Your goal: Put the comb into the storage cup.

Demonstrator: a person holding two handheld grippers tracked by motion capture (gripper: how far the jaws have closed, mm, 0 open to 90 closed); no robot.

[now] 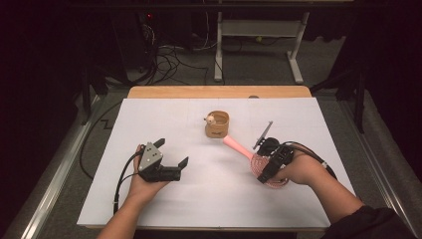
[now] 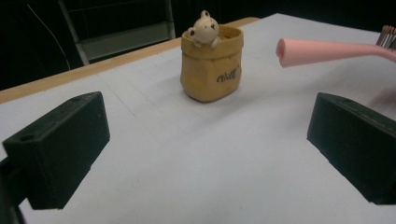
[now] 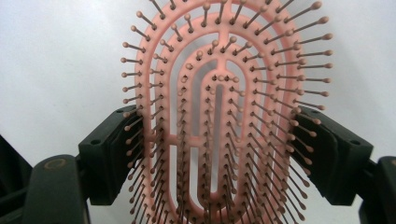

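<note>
A white sheet (image 1: 209,194) covers most of the wooden table (image 1: 219,92), whose bare edge shows along the far side. The landmark is the small tan pouch-shaped holder (image 1: 217,125), standing upright on the sheet toward its far middle, with a little bear figure (image 1: 210,119) peeking over its rim; in the left gripper view the holder (image 2: 212,65) carries dark lettering on its side and the bear (image 2: 204,29) leans over its near-left rim.

The left gripper (image 1: 175,163) rests on the sheet nearer the person and to the left of the holder, well apart from it, held in the left hand (image 1: 142,186). Its jaws are spread wide with nothing between them, pointed toward the holder.

The right gripper (image 1: 265,169) sits nearer and to the right of the holder, held in the right hand (image 1: 301,169). Its jaws are clenched on the head of a pink hairbrush (image 1: 251,159), one pad against each side of the bristled oval (image 3: 224,121). The brush's handle (image 2: 327,50) points toward the holder, its end close beside the holder's right base but apart from it.
</note>
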